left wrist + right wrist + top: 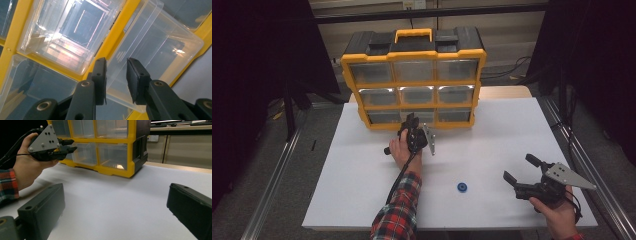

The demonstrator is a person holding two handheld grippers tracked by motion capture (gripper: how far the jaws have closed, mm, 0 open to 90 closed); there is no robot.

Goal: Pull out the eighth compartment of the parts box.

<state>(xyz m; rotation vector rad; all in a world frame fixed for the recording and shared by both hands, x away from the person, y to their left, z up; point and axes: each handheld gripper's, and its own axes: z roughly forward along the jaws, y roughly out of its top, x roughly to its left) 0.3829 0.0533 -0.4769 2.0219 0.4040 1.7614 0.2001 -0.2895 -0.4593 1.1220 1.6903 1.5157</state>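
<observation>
Jaws of the left gripper point(116, 75) are narrowed, ungripping, before the clear plastic bottom-middle drawer point(150, 55), lined up for pulling; right gripper point(523, 172) is held agape.

- My left claw point(412, 121): black jaws, grey plate on top.
- My right claw point(523, 170): black too, same grey plate.
- Organiser point(414, 78): yellow frame, black top, yellow handle; drawers point(62, 32) clear plastic.
- My sleeve point(398, 210): red/dark plaid.
- Small wheel point(462, 187): blue.
- Table point(362, 170): plain white.
</observation>
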